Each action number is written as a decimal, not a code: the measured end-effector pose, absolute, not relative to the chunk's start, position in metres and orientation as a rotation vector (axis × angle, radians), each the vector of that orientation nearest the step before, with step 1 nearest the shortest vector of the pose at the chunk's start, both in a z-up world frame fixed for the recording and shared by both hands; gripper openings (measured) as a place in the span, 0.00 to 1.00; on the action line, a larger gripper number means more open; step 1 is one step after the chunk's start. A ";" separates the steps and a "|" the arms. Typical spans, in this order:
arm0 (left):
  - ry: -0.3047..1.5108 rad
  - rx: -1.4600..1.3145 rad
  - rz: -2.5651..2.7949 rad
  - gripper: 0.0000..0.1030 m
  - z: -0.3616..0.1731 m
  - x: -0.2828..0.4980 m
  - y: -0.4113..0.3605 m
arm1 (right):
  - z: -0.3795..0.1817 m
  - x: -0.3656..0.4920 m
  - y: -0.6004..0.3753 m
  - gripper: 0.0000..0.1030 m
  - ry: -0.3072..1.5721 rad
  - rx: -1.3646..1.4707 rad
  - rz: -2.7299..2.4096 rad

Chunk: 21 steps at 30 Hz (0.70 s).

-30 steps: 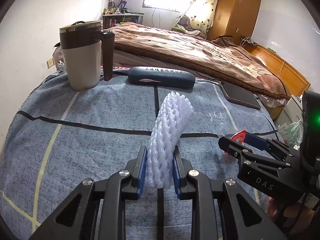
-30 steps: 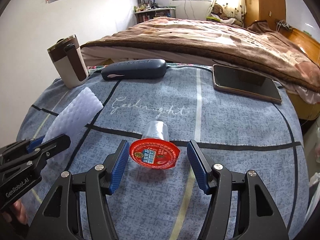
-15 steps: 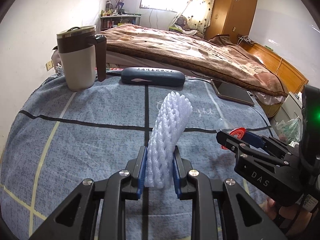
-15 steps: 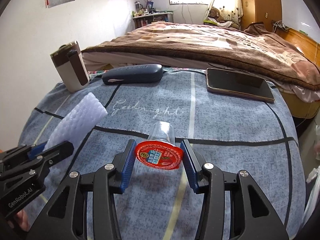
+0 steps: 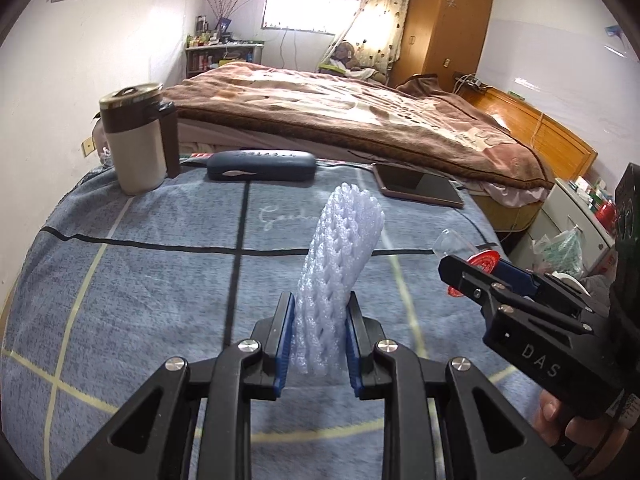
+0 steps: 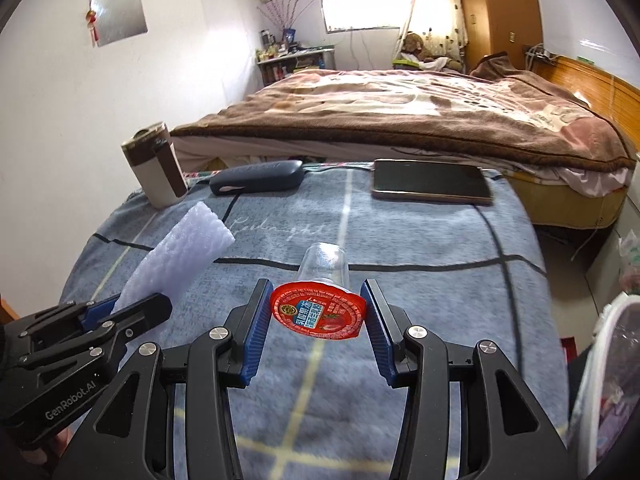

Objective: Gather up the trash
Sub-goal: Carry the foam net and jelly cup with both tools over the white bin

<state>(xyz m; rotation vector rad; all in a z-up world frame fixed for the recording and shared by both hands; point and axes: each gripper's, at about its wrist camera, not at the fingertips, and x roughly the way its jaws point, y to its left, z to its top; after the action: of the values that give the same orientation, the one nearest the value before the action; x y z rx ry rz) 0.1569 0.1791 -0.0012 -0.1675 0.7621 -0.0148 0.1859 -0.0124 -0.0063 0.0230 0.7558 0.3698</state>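
**Both grippers hold trash, and the bin is off to my right**

My left gripper (image 5: 318, 332) is pinched tight on a white foam fruit net (image 5: 340, 264). The net stands up between the blue pads and leans a little to the right, with its long side pointing up and away from me. Its bottom end sits between the pads.

My right gripper (image 6: 316, 320) has a small clear jelly cup (image 6: 320, 296) between its pads. The cup lies on its side. Its red foil lid (image 6: 318, 314) faces me and its clear bottom points away. The pads press on the two edges of the lid. They were closing a moment ago and now sit steady on the cup. It looks lifted off the blue bedspread (image 6: 420, 248), but I cannot be sure there is a gap under it.

I think the next move is to carry both things to a bin. At the far right edge of the right view I see a white rim with a clear bag in it (image 6: 600, 380). I think that is the trash bin, but it is cut off and blurry. The right hand is nearer to it, so the cup should go first.

The tumbler (image 6: 154, 164), the dark glasses case (image 6: 256, 178) and the phone (image 6: 430, 182) are well apart from both grippers.
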 end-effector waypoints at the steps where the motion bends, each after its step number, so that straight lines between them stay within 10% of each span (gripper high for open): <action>1: 0.760 -0.165 -0.019 0.24 0.000 0.155 0.175 | -0.005 0.185 -0.016 0.46 0.752 0.028 0.365; 21: 0.719 -0.092 -0.153 0.24 0.023 0.137 0.076 | 0.018 0.144 -0.122 0.46 0.677 0.107 0.231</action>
<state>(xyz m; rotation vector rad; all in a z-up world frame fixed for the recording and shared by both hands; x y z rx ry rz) 0.1373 0.0760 0.0227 -0.0924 0.7189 -0.1534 0.1438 -0.1222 0.0184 0.1070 0.6767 0.2313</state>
